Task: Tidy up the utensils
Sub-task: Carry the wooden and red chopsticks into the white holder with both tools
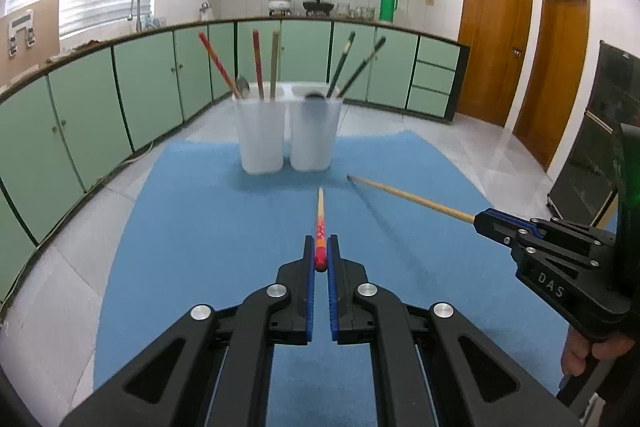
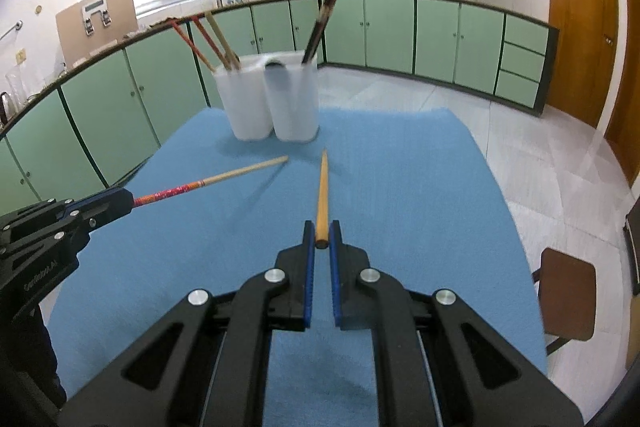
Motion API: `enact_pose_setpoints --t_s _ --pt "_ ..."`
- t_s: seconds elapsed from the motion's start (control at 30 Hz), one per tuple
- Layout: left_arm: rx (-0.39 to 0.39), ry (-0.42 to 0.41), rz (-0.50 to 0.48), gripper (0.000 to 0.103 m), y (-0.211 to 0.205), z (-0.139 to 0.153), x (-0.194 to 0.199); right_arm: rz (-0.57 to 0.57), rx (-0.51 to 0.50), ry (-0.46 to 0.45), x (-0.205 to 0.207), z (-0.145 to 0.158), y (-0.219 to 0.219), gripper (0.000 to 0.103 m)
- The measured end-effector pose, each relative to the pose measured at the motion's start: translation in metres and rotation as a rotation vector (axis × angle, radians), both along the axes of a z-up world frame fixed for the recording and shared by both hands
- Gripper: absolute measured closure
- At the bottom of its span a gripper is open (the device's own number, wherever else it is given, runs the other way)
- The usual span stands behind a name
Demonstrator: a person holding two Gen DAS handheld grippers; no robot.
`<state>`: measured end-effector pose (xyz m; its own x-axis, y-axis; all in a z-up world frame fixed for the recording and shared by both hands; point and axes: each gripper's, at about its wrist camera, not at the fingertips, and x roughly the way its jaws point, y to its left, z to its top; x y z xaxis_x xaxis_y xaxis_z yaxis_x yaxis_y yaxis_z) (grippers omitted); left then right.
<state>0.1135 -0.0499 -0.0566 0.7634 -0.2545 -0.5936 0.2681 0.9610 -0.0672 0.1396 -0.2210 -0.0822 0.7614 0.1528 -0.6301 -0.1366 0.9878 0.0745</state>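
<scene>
Pinching red chopstick (image 1: 320, 227) btwn left gripper (image 1: 321, 259) fingertips

Frosted walls of the two white translucent plastic cups (image 1: 288, 135) blur the utensils' lower ends; a dark round object (image 1: 315, 98) inside the right one stays unidentifiable.
</scene>
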Motion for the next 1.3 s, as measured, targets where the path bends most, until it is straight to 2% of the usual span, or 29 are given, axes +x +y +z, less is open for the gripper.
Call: enact_pose_setpoints --t_s 0.57,1.3 --pt "-0.019 -0.121 -0.016 0.097 0.01 0.048 0.009 0.044 0.027 -0.1 0.005 0.064 0.0 0.097" --pt "-0.018 -0.168 -0.114 0.097 0.007 0.087 0.013 0.222 -0.012 -0.135 0.013 0.14 0.015 0.097"
